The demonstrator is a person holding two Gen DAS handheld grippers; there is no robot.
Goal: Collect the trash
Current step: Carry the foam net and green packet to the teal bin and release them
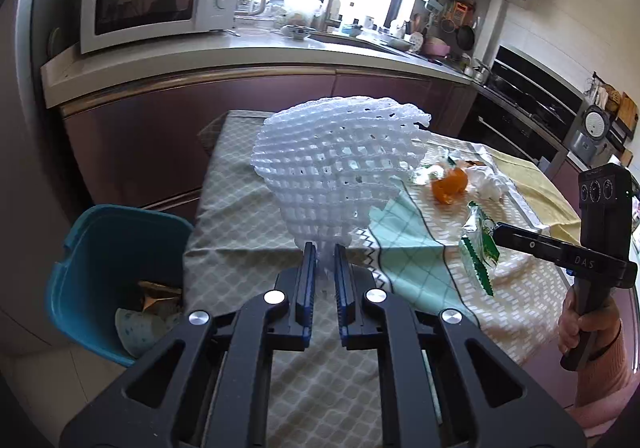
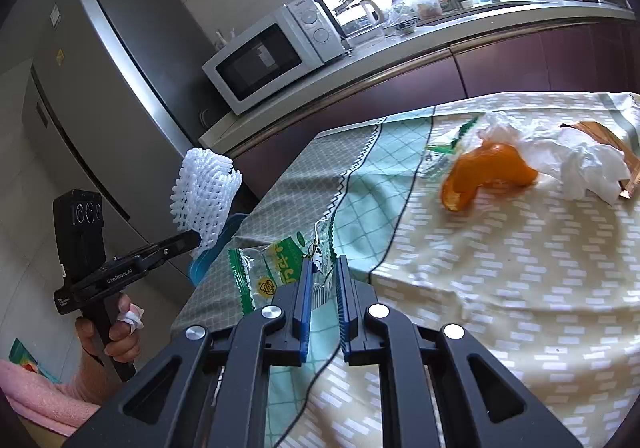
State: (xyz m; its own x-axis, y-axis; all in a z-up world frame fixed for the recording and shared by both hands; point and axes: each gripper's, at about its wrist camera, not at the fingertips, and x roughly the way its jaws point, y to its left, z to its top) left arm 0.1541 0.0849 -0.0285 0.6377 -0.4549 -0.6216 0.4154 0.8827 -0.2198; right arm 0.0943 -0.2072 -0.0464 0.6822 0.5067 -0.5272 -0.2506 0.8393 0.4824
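White foam fruit net (image 1: 336, 168) is pinched in the left gripper (image 1: 323, 248), and the right gripper (image 2: 323, 262) clamps a green-printed wrapper (image 2: 280, 272). Next, I judge, both swing left past the table edge (image 1: 192, 248) to the blue bin (image 1: 104, 248); orange peel (image 2: 488, 172) and tissue (image 2: 580, 164) remain farther back.

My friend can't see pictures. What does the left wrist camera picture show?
The left tongs pinch a white foam fruit net above a cloth-covered table. A blue bin stands by the table on the left. On the right, the right tongs grip a green-and-white wrapper, near an orange peel.
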